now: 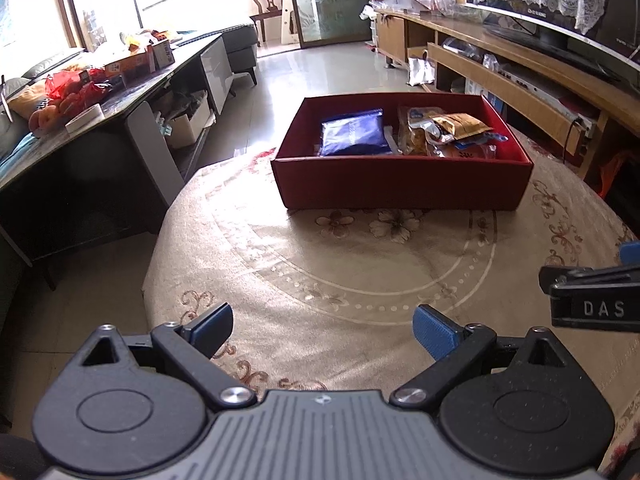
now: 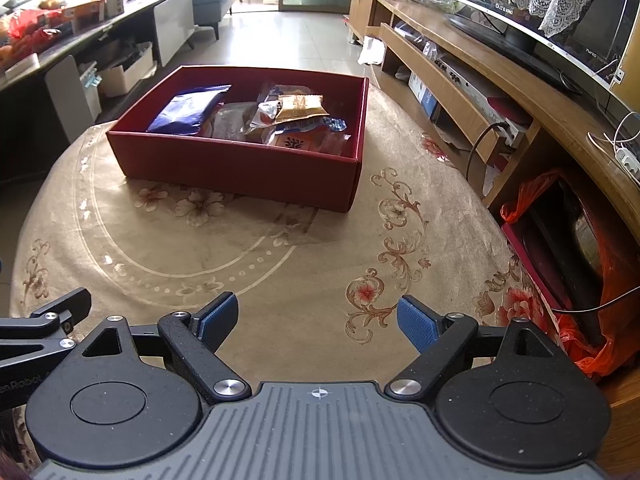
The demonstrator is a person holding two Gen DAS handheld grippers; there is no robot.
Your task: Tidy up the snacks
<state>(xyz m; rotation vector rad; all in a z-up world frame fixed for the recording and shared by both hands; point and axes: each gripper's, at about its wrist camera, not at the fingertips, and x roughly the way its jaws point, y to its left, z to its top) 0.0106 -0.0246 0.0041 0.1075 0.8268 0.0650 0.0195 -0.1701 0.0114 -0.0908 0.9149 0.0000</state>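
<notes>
- Left wrist view: left gripper (image 1: 322, 330) has its jaws spread wide, nothing between them. Red box (image 1: 404, 184) sits ahead and slightly right, well apart, long side facing the tool. Blue packet (image 1: 354, 132) lies in its left half, a pile of snacks (image 1: 448, 132) in its right.
- Right wrist view: right gripper (image 2: 318, 322) likewise spread and empty. Box (image 2: 240, 168) sits ahead and left, turned corner-on. No loose snack shows on the tablecloth (image 2: 280, 264); neither hand looks clearly nearer.
</notes>
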